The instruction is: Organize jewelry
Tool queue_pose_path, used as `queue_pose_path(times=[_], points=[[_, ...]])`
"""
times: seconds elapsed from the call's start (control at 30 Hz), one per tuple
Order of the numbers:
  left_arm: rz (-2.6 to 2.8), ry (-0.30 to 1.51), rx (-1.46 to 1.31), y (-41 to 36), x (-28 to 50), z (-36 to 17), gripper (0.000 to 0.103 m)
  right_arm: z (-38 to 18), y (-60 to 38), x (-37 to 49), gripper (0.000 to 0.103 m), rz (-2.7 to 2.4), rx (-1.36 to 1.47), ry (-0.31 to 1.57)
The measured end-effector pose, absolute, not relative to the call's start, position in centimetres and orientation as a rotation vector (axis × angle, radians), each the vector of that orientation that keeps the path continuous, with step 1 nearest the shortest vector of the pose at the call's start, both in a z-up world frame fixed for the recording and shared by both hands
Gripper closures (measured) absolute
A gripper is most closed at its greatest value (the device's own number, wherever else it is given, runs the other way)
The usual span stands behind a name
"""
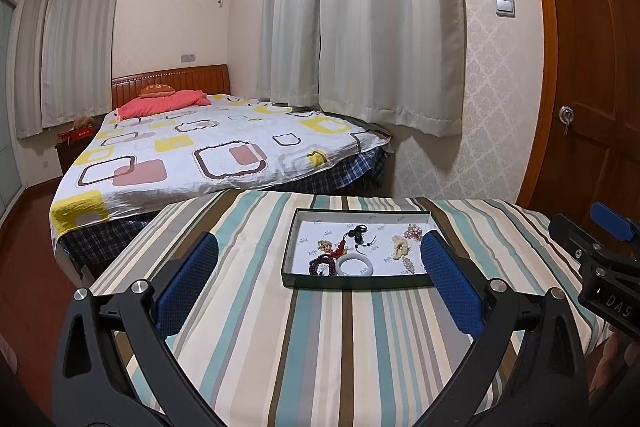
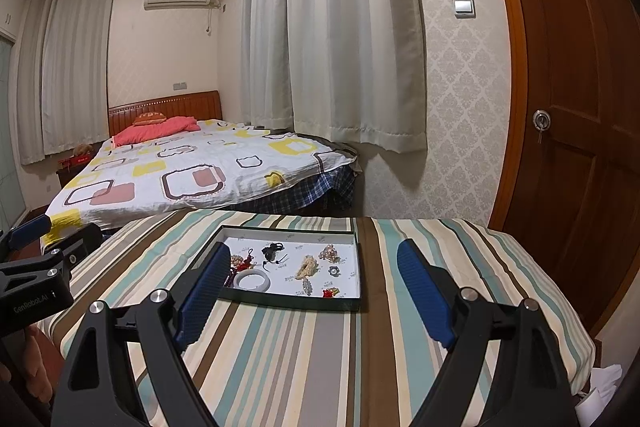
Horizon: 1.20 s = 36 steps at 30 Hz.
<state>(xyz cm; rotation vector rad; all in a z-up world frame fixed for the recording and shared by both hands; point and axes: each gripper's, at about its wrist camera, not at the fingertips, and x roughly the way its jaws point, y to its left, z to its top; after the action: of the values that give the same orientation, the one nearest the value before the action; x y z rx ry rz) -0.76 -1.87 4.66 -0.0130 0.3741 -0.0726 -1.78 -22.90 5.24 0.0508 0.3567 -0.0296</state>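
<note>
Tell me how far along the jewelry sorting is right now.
Barely begun, by the look of it. Done: nothing visibly sorted; the white bangle, dark bead bracelet, black cord pendant and pearl clusters lie loose together in the shallow tray. In hand: nothing; the left gripper and right gripper show open, empty jaws. Left: every piece.

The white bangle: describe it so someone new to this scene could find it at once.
On the striped tablecloth sits a shallow dark-rimmed tray with a white floor. Near its front edge, towards the left, lies the white bangle. It is the only smooth, plain ring there; its neighbours are beaded strands, tassels and knotted cords.
</note>
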Motion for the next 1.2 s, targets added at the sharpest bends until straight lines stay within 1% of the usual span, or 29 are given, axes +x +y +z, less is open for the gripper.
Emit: queue_pose_path(times=[1.2], points=[[-0.073,0.385,-0.028,-1.91,-1.05,3.77,0.004,5.33,-22.79,-1.85,0.02,-0.03,0.049,0.355]])
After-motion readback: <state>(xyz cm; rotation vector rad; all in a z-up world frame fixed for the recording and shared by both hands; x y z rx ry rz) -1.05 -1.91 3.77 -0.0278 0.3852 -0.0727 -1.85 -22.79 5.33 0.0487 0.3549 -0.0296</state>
